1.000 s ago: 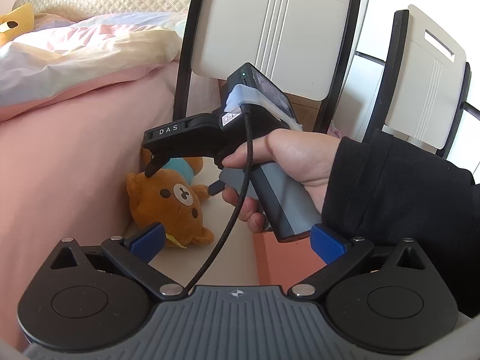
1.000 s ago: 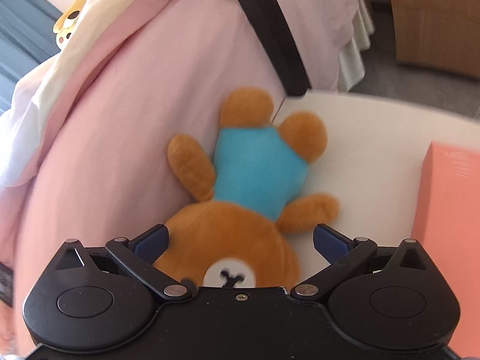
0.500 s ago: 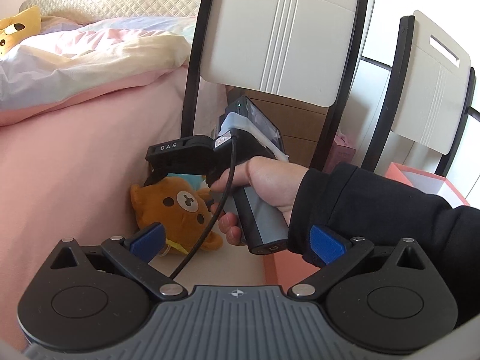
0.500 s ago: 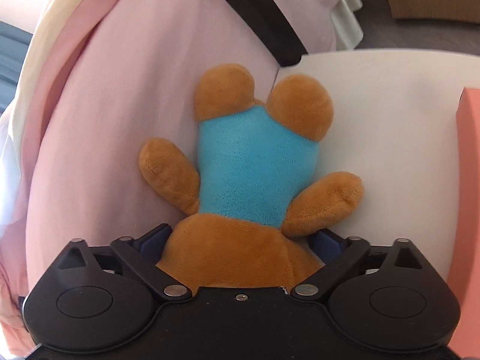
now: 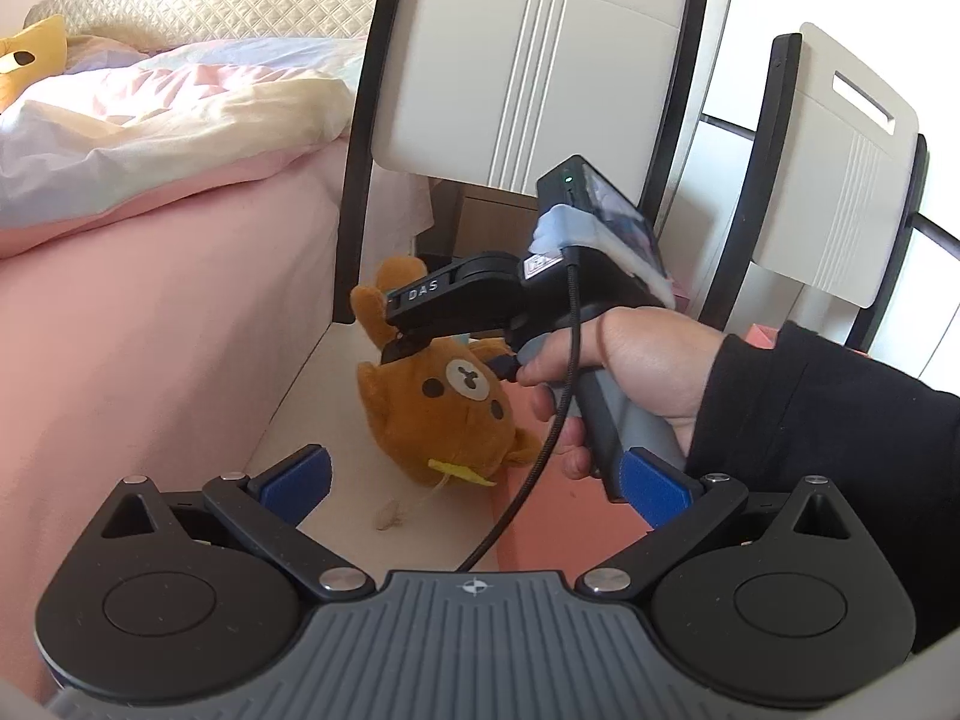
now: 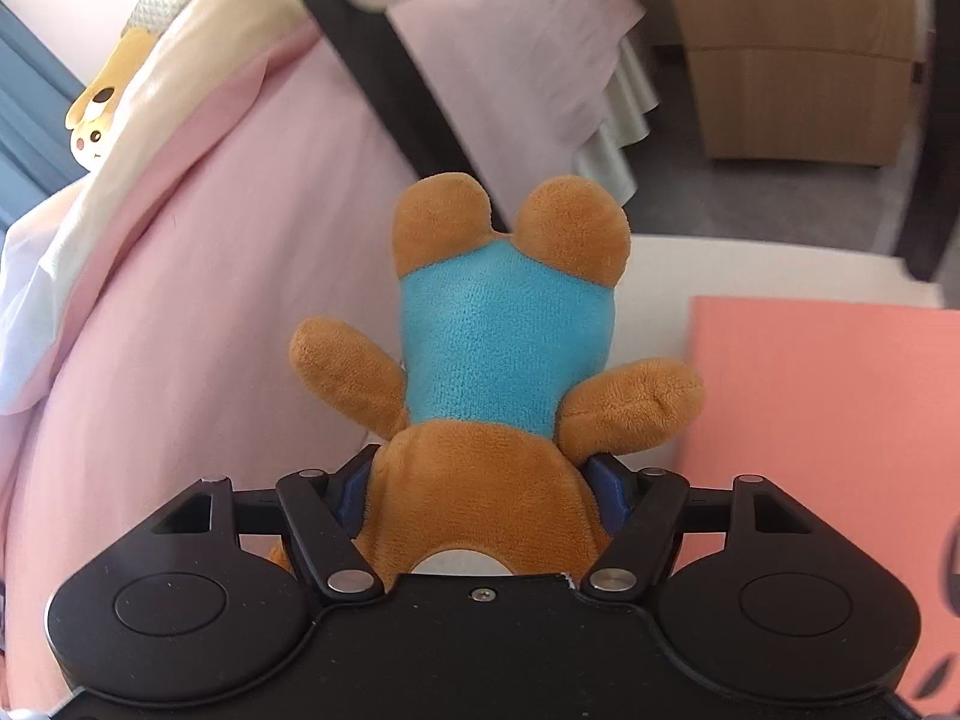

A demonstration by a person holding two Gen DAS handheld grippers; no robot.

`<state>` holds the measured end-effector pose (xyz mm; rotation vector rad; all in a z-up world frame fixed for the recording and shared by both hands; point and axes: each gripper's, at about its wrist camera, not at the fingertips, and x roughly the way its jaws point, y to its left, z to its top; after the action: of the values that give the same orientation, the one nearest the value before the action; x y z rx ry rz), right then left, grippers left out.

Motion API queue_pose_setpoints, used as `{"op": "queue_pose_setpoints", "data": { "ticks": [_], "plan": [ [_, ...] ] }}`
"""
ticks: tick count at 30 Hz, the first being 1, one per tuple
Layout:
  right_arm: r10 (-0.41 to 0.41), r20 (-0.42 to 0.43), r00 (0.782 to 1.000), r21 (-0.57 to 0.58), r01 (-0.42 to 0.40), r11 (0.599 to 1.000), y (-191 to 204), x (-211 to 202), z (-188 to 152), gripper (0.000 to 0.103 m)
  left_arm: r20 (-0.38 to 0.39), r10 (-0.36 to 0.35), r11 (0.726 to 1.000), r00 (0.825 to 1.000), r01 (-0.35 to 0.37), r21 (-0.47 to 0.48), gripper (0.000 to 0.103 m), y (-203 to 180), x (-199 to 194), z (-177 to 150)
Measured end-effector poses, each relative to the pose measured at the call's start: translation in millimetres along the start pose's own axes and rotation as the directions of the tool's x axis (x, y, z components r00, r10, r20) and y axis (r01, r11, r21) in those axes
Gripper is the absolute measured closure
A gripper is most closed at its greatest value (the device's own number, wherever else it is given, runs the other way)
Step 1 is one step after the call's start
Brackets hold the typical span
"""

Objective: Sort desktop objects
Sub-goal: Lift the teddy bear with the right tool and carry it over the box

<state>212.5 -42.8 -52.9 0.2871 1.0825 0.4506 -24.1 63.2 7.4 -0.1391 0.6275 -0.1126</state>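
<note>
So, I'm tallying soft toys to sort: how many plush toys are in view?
2: the brown bear between the closing right gripper jaws, and a yellow plush on the bed; others may be hidden under bedding.

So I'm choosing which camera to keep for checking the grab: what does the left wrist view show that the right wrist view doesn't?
Only the left wrist view shows the teddy bear's face, the person's hand holding the right gripper, and the left gripper standing open and empty. Only the right wrist view shows the blue pads closing against the bear's head, its blue shirt, and the wooden drawers. Both show the bear, pink bedding, white tabletop and pink box.
</note>
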Motion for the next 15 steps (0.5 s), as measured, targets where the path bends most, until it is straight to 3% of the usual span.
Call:
{"op": "queue_pose_setpoints", "data": {
  "ticks": [15],
  "plan": [
    [-0.111,0.138,0.984,-0.045,0.118,0.992,-57,-117,8,0.033,0.024,-0.034,0.997,0.999,0.033,0.071,0.0,-69,-20,11]
  ]
}}
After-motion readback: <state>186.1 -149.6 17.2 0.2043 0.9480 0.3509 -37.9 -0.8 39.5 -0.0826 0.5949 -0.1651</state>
